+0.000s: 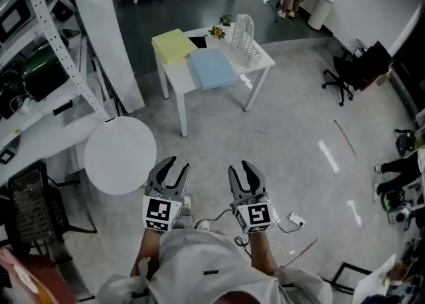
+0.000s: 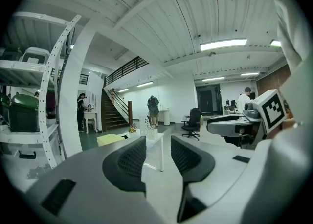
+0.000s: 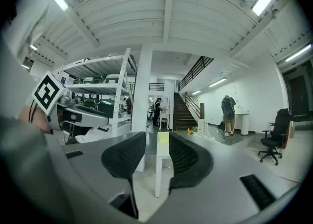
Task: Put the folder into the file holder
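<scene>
Blue folder (image 1: 212, 68) lying flat on the white table (image 1: 180, 78), at 12 o'clock in the head view. Yellow folder (image 1: 174, 45) is just beside it at 10 o'clock; white file holder (image 1: 243, 39) stands upright at 2 o'clock. Left gripper (image 1: 178, 163) and right gripper (image 1: 239, 166), at 6 o'clock and well apart from the table, are side by side, both clenched on nothing.

Table (image 1: 180, 78) far centre. On it: file holder (image 1: 244, 38) at right, folder (image 1: 212, 68) beside it, second folder (image 1: 174, 45) at left. Round table (image 1: 120, 155) near left.
</scene>
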### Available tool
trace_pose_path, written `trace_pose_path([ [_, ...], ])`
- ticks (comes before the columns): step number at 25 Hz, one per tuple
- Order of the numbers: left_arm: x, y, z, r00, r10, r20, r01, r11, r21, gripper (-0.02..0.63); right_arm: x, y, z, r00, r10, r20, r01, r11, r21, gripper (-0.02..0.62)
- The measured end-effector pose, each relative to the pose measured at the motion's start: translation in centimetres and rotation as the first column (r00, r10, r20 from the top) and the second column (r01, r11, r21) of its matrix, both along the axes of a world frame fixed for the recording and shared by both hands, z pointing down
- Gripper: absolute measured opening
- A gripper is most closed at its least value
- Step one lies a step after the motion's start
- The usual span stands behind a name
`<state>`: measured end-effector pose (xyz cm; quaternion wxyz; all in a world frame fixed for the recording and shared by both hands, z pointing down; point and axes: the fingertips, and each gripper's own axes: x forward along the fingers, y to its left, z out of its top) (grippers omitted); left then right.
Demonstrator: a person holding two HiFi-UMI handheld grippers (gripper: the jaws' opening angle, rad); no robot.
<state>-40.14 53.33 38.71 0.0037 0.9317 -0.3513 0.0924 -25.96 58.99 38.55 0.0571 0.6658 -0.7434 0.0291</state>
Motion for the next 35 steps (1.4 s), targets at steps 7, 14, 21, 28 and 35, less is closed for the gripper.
trace_pose_path([
  [7,0.3,-4.3,0.5,1.000,0.004,0.002,-0.004,1.000,0.005,0.188,0.4,-3.7,1.0,1.000,-0.002,-0.010,0.002,1.000,0.008,0.158],
  [14,1.1,-11.1,1.6,0.999,0.045,0.005,-0.045,0.999,-0.020,0.201,1.2,-10.1,1.8,0.999,0.032,-0.024,-0.032,0.999,-0.020,0.176],
  [21,1.9,-16.9,1.6,0.994,0.112,0.007,-0.112,0.993,-0.035,0.201,1.0,-16.0,1.8,0.998,0.063,-0.025,-0.064,0.997,-0.046,0.176],
  [28,1.9,-21.4,2.2,0.989,0.148,-0.003,-0.148,0.988,-0.047,0.201,0.8,-19.7,2.4,0.994,0.101,-0.033,-0.103,0.992,-0.068,0.176],
  [35,2.2,-25.1,2.5,0.990,0.143,-0.016,-0.144,0.988,-0.049,0.201,1.3,-23.0,2.6,0.992,0.116,-0.047,-0.119,0.990,-0.081,0.176],
])
